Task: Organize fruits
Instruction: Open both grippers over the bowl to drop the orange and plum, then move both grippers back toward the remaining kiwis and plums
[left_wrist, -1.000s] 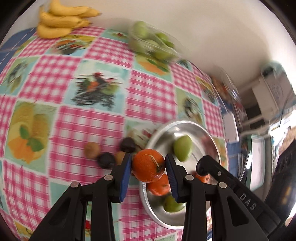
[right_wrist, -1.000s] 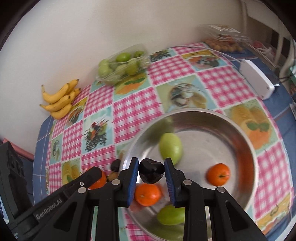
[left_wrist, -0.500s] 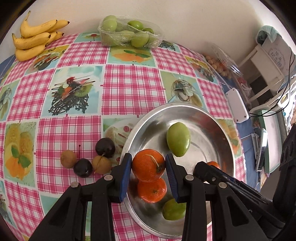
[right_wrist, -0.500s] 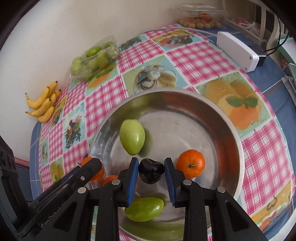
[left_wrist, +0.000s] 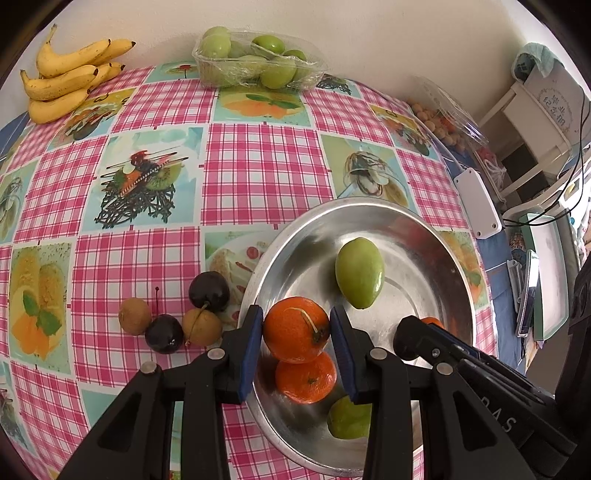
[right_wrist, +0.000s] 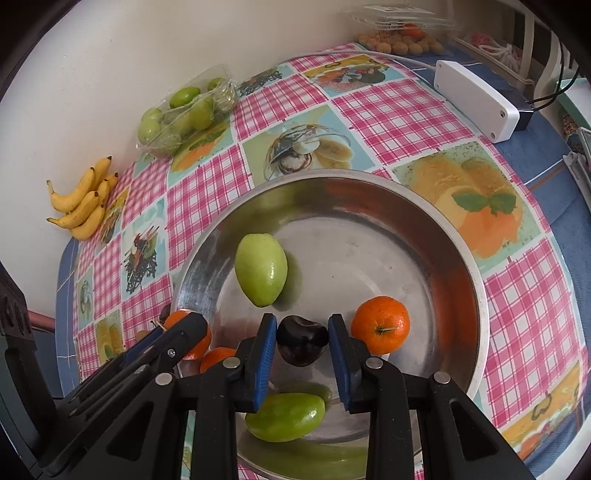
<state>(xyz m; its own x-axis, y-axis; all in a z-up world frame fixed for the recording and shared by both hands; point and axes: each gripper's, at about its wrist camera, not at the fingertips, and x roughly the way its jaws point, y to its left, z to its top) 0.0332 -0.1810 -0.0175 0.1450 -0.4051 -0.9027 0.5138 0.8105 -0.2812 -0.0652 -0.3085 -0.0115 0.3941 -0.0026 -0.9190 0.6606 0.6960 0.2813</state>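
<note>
Both grippers hung over the round steel bowl (right_wrist: 476, 280) at lower centre: left gripper (left_wrist: 296, 328) clamped on an orange mandarin (left_wrist: 295, 329), right gripper (right_wrist: 302, 341) pinching a dark plum (right_wrist: 302, 345)

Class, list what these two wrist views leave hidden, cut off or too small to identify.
- Left wrist: lower green fruit, partly behind the left tongs.
- Left wrist: third orange, mostly behind the right tongs' arm.
- Both views: small brown items in the clear box, too small.
</note>
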